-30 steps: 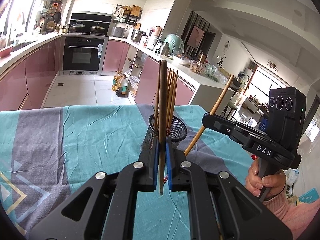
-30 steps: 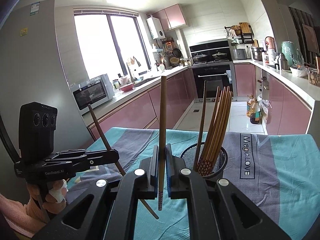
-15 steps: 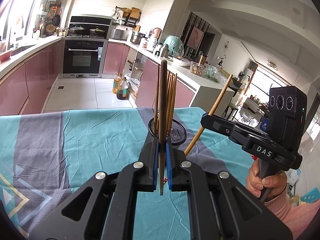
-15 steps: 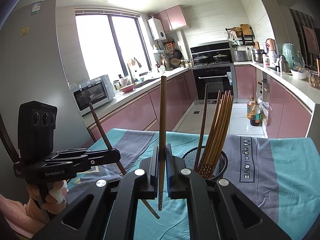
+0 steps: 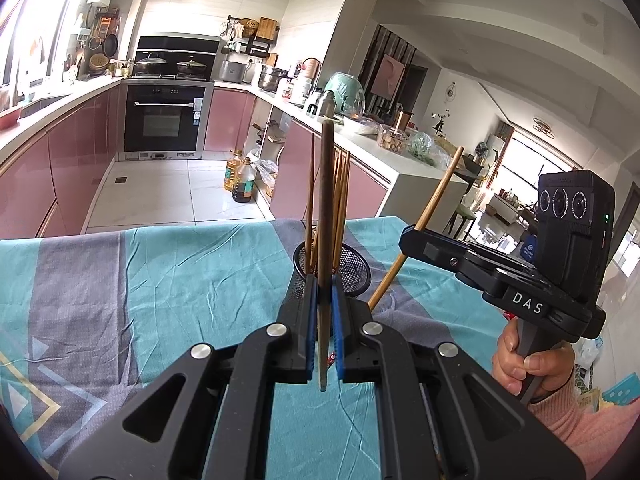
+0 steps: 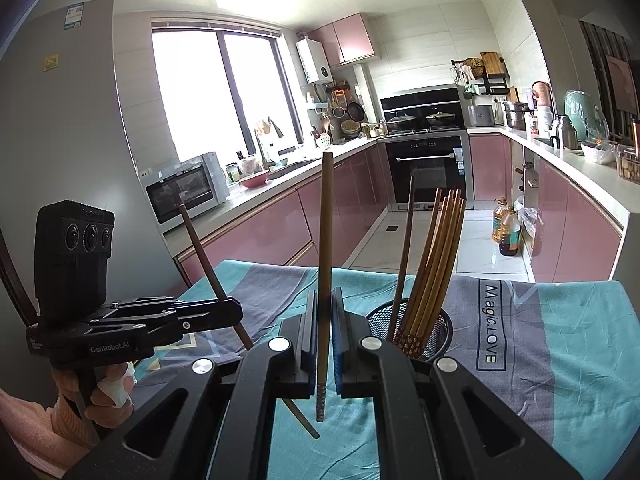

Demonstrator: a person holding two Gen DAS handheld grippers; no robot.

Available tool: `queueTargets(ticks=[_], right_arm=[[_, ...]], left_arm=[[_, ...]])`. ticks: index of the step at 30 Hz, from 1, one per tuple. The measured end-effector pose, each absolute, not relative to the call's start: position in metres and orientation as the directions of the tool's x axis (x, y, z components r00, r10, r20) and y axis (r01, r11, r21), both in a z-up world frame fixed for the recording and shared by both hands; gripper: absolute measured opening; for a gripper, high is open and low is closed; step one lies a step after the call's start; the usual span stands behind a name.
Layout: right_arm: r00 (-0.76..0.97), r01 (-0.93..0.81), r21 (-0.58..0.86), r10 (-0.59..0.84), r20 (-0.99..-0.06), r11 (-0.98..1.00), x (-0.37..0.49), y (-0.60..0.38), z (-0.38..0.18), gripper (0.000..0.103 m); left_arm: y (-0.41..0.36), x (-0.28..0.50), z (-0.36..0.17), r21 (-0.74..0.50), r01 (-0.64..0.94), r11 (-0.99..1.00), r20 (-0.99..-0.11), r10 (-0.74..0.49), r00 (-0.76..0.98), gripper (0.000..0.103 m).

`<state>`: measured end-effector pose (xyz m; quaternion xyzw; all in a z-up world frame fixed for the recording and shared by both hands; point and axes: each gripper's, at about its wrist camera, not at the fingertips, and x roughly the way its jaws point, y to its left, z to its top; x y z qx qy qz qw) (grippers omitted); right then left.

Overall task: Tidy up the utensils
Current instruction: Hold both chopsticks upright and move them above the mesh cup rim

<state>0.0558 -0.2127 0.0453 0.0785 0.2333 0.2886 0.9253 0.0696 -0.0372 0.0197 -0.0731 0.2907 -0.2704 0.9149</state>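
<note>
My left gripper (image 5: 324, 292) is shut on a dark brown chopstick (image 5: 326, 200), held upright just in front of a black mesh holder (image 5: 354, 276). Several wooden chopsticks (image 5: 342, 196) stand in that holder. In the right wrist view, my right gripper (image 6: 325, 308) is shut on a lighter brown chopstick (image 6: 326, 220) with a patterned lower tip, also upright. The mesh holder (image 6: 438, 330) with its chopsticks (image 6: 436, 260) stands just to its right. Each gripper shows in the other's view: the right gripper (image 5: 405, 240) with its slanted chopstick (image 5: 436, 196), the left gripper (image 6: 237, 314) with its chopstick (image 6: 200, 244).
A teal and grey tablecloth (image 5: 180, 272) covers the table, with printed lettering (image 6: 490, 320) near the holder. A person's hands (image 5: 524, 364) grip both handles. Beyond the table's far edge are pink kitchen cabinets (image 6: 280, 232), an oven (image 5: 164, 120) and oil bottles (image 5: 240, 180) on the floor.
</note>
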Motion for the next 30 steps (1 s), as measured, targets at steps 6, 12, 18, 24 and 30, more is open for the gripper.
queueTargets(ticks=[6, 12, 18, 24, 30], right_arm=[[0.728, -0.495, 0.279, 0.568, -0.385, 0.823, 0.0562, -0.2138, 0.0464, 0.006], [0.732, -0.491, 0.278, 0.564, -0.381, 0.825, 0.0566, -0.2154, 0.0484, 0.005], [0.737, -0.488, 0.275, 0.56, -0.379, 0.828, 0.0571, -0.217, 0.0498, 0.005], [0.737, -0.489, 0.274, 0.56, -0.379, 0.828, 0.0573, -0.2173, 0.0503, 0.005], [0.736, -0.489, 0.275, 0.56, -0.379, 0.828, 0.0574, -0.2173, 0.0501, 0.005]], left_arm=[[-0.0382, 0.0701, 0.0215, -0.286, 0.455, 0.843, -0.491, -0.537, 0.686, 0.007], [-0.0397, 0.0709, 0.0225, -0.282, 0.458, 0.843, -0.491, -0.537, 0.686, 0.007], [-0.0409, 0.0706, 0.0241, -0.272, 0.461, 0.845, -0.491, -0.534, 0.688, 0.007], [-0.0417, 0.0718, 0.0252, -0.266, 0.462, 0.846, -0.491, -0.532, 0.69, 0.007], [-0.041, 0.0744, 0.0267, -0.26, 0.464, 0.847, -0.491, -0.53, 0.692, 0.007]])
